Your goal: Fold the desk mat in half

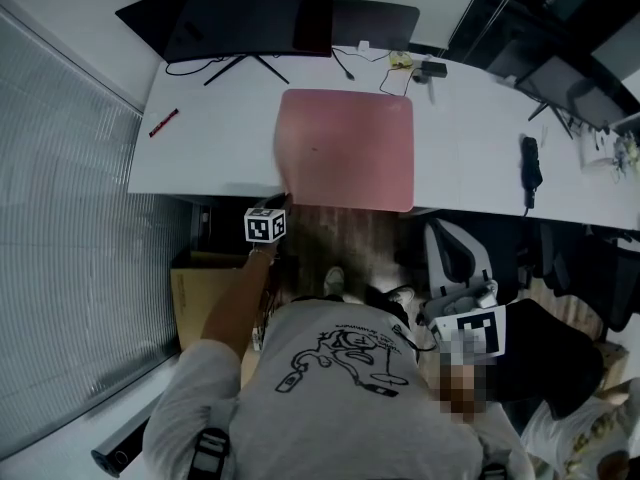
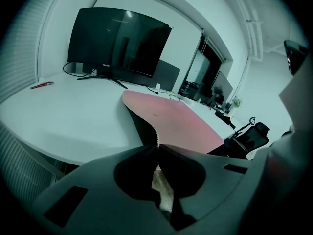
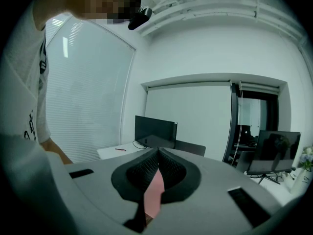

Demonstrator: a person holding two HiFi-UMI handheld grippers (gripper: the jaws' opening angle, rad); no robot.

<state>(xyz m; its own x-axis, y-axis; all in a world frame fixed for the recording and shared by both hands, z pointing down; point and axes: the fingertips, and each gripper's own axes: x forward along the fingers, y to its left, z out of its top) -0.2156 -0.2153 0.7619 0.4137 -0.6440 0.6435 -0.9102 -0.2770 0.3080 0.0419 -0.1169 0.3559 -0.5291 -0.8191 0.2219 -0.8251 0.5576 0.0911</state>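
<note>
The pink desk mat (image 1: 345, 148) lies on the white desk (image 1: 210, 148), its near edge hanging over the desk's front. My left gripper (image 1: 278, 200) is shut on the mat's near-left corner. In the left gripper view the mat (image 2: 181, 119) runs into the closed jaws of the left gripper (image 2: 157, 148), and its stitched edge is lifted so the dark underside (image 2: 142, 126) shows. My right gripper (image 1: 462, 303) is held low by the person's waist, away from the desk. That right gripper (image 3: 157, 153) is shut with nothing in it; a pink strip of the far mat shows through the gap below its tips.
A dark monitor (image 1: 250, 18) stands at the back left, with a red pen (image 1: 164, 122) on the desk's left part. Cables and small items (image 1: 415, 66) lie behind the mat, and a black device (image 1: 530, 163) at the right. An office chair (image 1: 455, 258) and a cardboard box (image 1: 195, 288) sit below the desk.
</note>
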